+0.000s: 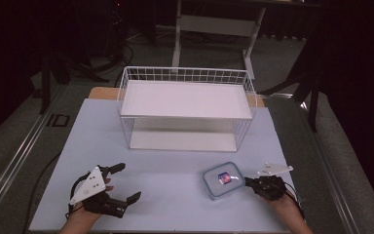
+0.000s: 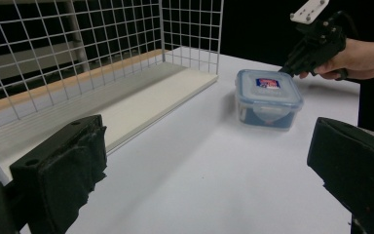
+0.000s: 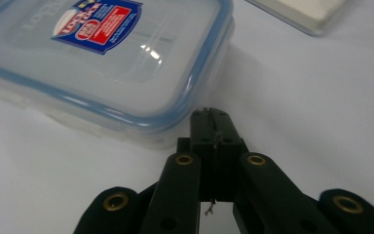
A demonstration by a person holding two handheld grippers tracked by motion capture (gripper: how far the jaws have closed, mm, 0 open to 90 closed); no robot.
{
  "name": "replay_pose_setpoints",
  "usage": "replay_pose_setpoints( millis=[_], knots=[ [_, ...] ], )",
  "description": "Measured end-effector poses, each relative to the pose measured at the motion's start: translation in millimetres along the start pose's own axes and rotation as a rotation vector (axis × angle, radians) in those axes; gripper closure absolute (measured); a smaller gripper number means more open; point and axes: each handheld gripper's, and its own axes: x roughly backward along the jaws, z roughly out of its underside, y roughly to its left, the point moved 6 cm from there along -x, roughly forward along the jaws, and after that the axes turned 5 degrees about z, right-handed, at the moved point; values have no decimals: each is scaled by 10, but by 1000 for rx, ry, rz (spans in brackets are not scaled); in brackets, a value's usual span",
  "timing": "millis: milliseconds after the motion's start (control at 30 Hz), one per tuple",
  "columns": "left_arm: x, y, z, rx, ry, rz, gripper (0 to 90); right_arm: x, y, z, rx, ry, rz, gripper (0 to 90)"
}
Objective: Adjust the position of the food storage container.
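Note:
A clear plastic food container (image 1: pixel 223 179) with a blue-rimmed lid and a red-and-blue label lies on the white table, right of centre. My right gripper (image 1: pixel 247 181) is shut, its tips at the container's right edge. In the right gripper view the closed jaws (image 3: pixel 214 117) point at a corner of the container (image 3: pixel 107 58), with nothing held; contact cannot be told. My left gripper (image 1: pixel 126 182) rests near the table's front left, jaws wide open and empty. The left gripper view looks between its open jaws (image 2: pixel 209 141) toward the container (image 2: pixel 269 97) and the right gripper (image 2: pixel 285 69) behind it.
A white two-tier wire rack (image 1: pixel 185 73) stands at the back middle of the table (image 1: pixel 175 204); its lower shelf (image 2: pixel 141 97) lies just beyond the container. The rack's base corner (image 3: pixel 302 9) shows past the container. A desk frame (image 1: pixel 214 24) stands on the floor behind.

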Motion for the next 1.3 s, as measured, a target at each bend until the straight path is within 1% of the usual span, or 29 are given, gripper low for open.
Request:
replay_pose_setpoints(
  millis=[33,67,200,267,300,333,367,400,433,533,600,633,667,700,733,767,833,900,933,1033,1067,1100,1133,1167,1300],
  knots=[
    [0,0,0,0,0,0,19,0,0,0,0,0,0,900],
    [-1,0,0,2,0,1,18,-13,65,-43,11,-1,-20,900],
    [-8,-4,4,3,5,6,18,-54,177,-124,17,1,-61,900],
    [-9,-3,6,2,7,6,19,-82,230,-152,26,9,-73,900],
    [-12,-6,7,3,7,7,19,-82,230,-152,26,9,-73,900],
    [-16,-10,6,2,8,10,19,-114,300,-186,42,15,-89,900],
    [-17,-11,6,1,9,12,18,-128,332,-202,46,17,-98,900],
    [-17,-11,6,1,9,12,19,-128,332,-202,46,17,-98,900],
    [-22,-11,8,2,10,12,19,-155,389,-235,51,20,-115,900],
    [-31,-11,12,3,12,14,19,-202,481,-282,69,27,-141,900],
    [-34,-13,11,4,12,17,19,-239,569,-317,80,29,-162,900],
    [-35,-15,12,4,12,16,19,-257,607,-329,93,29,-167,900],
    [-35,-15,12,4,12,16,18,-257,607,-329,93,29,-167,900],
    [-35,-15,12,4,12,16,18,-277,643,-342,102,30,-173,900],
    [-40,-12,14,7,13,19,19,-313,708,-366,115,35,-187,900],
    [-44,-11,14,5,14,20,19,-331,731,-381,120,35,-191,900],
    [-50,-10,12,6,12,23,18,-359,777,-407,113,36,-209,900],
    [-58,-14,12,8,13,27,18,-382,816,-419,122,36,-216,900],
    [-62,-16,11,7,13,28,19,-388,823,-419,125,38,-208,900],
    [-73,-19,10,3,15,33,19,-399,788,-417,123,40,-191,900],
    [-77,-19,8,4,14,34,18,-400,777,-417,116,38,-189,900],
    [-80,-19,8,5,14,36,19,-397,777,-415,100,36,-199,900],
    [-84,-18,7,5,13,36,19,-397,787,-412,97,36,-203,900],
    [-87,-18,8,6,14,38,18,-397,802,-407,106,39,-203,900],
    [-93,-17,8,7,14,39,19,-400,855,-410,112,39,-208,900]
  ],
)
